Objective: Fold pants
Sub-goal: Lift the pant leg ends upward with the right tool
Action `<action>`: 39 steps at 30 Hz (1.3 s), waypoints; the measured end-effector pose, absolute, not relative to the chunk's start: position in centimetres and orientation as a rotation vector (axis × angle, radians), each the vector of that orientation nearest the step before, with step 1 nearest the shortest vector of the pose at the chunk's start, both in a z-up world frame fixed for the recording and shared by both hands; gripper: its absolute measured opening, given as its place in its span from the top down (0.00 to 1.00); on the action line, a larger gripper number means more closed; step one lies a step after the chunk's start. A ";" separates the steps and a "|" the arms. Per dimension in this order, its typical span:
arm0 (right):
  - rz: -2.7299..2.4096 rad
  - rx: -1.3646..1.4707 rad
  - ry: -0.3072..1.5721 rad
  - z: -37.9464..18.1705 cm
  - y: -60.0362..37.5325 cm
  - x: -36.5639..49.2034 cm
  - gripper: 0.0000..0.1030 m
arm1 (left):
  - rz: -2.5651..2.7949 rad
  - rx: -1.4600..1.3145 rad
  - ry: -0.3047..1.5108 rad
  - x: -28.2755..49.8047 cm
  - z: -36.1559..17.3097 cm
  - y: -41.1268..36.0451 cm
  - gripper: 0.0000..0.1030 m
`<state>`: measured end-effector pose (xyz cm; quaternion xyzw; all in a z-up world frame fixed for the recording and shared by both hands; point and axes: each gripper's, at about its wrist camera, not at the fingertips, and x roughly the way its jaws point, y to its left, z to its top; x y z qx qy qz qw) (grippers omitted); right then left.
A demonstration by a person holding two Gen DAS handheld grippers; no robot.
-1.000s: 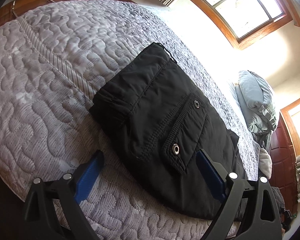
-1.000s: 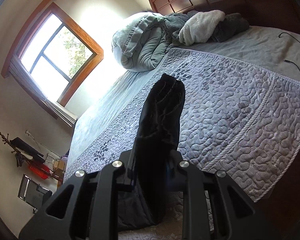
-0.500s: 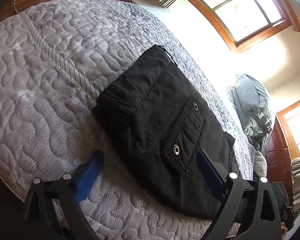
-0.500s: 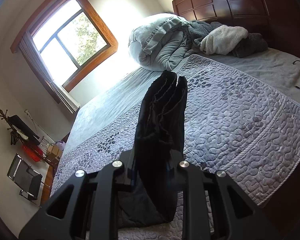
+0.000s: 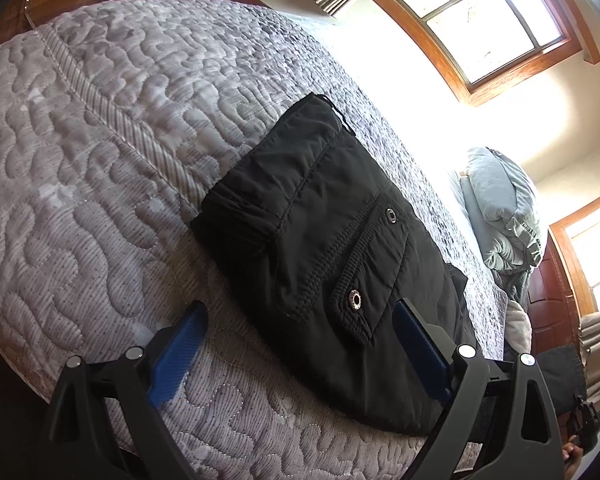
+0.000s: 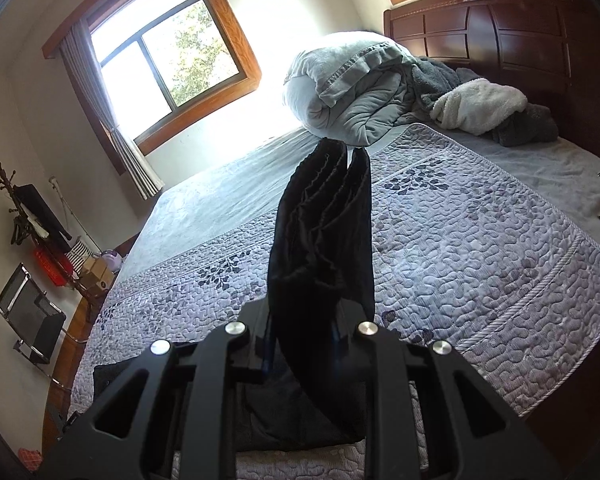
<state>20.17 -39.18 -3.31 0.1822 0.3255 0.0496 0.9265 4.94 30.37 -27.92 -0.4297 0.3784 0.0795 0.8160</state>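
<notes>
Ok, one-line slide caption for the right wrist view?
Right gripper shut on bunched black pants, lifting them above the quilted bed.

I'm in a home bedroom: quilted bed (image 6: 480, 240), wooden headboard (image 6: 500, 32), bundled duvet (image 6: 352, 92), curtained window (image 6: 168, 48).
</notes>
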 end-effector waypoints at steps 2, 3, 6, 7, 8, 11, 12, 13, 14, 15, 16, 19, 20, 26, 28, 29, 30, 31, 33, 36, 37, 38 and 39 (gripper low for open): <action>0.103 0.360 0.668 -3.2 -38.5 20.2 0.81 | 0.169 -0.920 0.804 4.7 -27.9 30.7 0.09; 0.107 0.360 0.670 -3.1 -38.2 20.3 0.81 | 0.169 -0.922 0.803 4.7 -27.9 30.8 0.09; 0.114 0.344 0.674 -2.8 -37.2 20.3 0.81 | 0.169 -0.926 0.798 4.3 -27.9 31.1 0.09; 0.119 0.341 0.675 -2.8 -37.0 20.4 0.81 | 0.167 -0.927 0.798 4.3 -27.9 31.1 0.09; 0.121 0.333 0.676 -2.7 -36.7 20.3 0.81 | 0.168 -0.929 0.797 4.2 -27.9 31.2 0.09; 0.120 0.313 0.680 -2.6 -35.8 20.2 0.82 | 0.164 -0.931 0.795 4.0 -27.9 31.4 0.09; 0.117 0.306 0.683 -2.6 -35.4 20.2 0.82 | 0.164 -0.931 0.794 3.9 -27.9 31.5 0.09; 0.117 0.301 0.685 -2.5 -35.2 20.2 0.82 | 0.163 -0.932 0.793 3.9 -27.9 31.5 0.09; 0.116 0.297 0.686 -2.4 -34.8 20.1 0.82 | 0.162 -0.934 0.794 3.9 -27.9 31.6 0.09; 0.115 0.289 0.687 -2.3 -34.5 20.1 0.82 | 0.162 -0.933 0.795 3.9 -27.9 31.6 0.09; 0.116 0.282 0.686 -2.2 -34.1 20.1 0.82 | 0.162 -0.930 0.796 3.9 -27.8 31.5 0.09; 0.120 0.259 0.683 -2.0 -33.0 20.0 0.83 | 0.162 -0.911 0.807 4.1 -27.7 31.3 0.09; 0.121 0.253 0.682 -2.0 -32.7 20.0 0.83 | 0.162 -0.907 0.811 4.2 -27.7 31.1 0.09; 0.130 0.215 0.667 -1.7 -31.1 19.7 0.83 | 0.168 -0.884 0.828 4.9 -27.6 30.7 0.09; 0.135 0.205 0.662 -1.7 -30.8 19.7 0.83 | 0.170 -0.873 0.835 5.1 -27.6 30.5 0.09; 0.138 0.203 0.661 -1.7 -30.6 19.7 0.83 | 0.171 -0.867 0.839 5.2 -27.6 30.4 0.09; 0.144 0.205 0.661 -1.8 -30.5 19.7 0.83 | 0.172 -0.861 0.842 5.3 -27.5 30.3 0.09; 0.148 0.205 0.661 -1.9 -30.5 19.8 0.83 | 0.173 -0.855 0.846 5.5 -27.5 30.2 0.09; 0.153 0.198 0.660 -2.0 -30.5 20.0 0.83 | 0.178 -0.844 0.853 5.7 -27.5 29.9 0.09; 0.164 0.186 0.659 -2.1 -30.2 20.1 0.83 | 0.185 -0.838 0.858 6.2 -27.5 29.6 0.08; 0.166 0.176 0.656 -2.1 -30.0 20.1 0.83 | 0.186 -0.838 0.859 6.1 -27.6 29.6 0.08; 0.168 0.167 0.654 -2.1 -29.7 20.1 0.83 | 0.188 -0.837 0.859 6.2 -27.6 29.5 0.08; 0.173 0.159 0.653 -2.1 -29.5 20.2 0.83 | 0.190 -0.835 0.860 6.3 -27.7 29.4 0.08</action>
